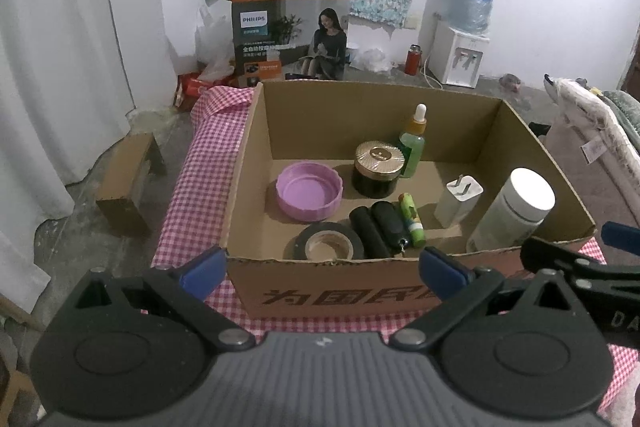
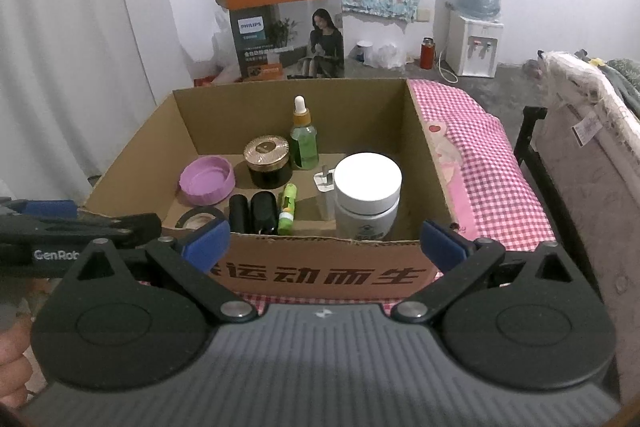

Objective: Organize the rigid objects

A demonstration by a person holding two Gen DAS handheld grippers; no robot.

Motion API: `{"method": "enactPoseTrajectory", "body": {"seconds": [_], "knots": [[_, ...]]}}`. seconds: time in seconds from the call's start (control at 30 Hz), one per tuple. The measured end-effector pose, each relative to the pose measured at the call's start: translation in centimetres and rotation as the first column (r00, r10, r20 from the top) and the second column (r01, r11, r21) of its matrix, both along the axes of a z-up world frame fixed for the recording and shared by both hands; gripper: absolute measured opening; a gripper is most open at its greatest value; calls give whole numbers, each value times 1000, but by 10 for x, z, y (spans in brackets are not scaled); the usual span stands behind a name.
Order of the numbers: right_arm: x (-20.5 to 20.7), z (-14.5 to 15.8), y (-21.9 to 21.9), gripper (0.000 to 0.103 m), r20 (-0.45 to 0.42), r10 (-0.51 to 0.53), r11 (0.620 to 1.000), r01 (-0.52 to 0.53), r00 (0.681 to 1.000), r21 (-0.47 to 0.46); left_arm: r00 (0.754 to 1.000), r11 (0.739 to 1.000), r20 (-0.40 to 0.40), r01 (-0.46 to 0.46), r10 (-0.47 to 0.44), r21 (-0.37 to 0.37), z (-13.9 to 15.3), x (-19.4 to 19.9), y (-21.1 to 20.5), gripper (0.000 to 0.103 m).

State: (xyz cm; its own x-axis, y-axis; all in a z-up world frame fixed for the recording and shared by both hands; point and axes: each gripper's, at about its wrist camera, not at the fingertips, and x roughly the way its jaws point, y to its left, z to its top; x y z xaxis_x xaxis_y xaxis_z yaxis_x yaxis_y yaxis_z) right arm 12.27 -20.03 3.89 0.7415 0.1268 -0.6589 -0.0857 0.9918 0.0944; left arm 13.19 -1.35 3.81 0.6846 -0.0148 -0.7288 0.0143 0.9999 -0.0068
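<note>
Both sets of jaws are spread wide with nothing gripped, the left gripper (image 1: pixel 322 267) and right gripper (image 2: pixel 324 239) held just short of the cardboard box (image 2: pixel 320 273) on the checked cloth (image 2: pixel 492 163). Everything's packed inside already: tape roll (image 1: pixel 326 241), two black cylinders (image 1: pixel 378 227), green stick (image 1: pixel 412 223), purple lid (image 1: pixel 310 191), gold-lidded jar (image 1: pixel 378 169), dropper bottle (image 1: pixel 414 143), white plug (image 1: pixel 460 201), and white-capped jar (image 2: pixel 368 195) at the right.
</note>
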Motion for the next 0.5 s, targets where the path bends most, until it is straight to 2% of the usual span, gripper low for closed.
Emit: {"method": "enactPoseTrajectory", "body": {"seconds": [0.5], "knots": [[0, -2, -2, 102, -13, 7, 1000, -7, 1000, -20, 1000, 1000, 3, -2, 2, 21, 1, 1, -2, 103]]}}
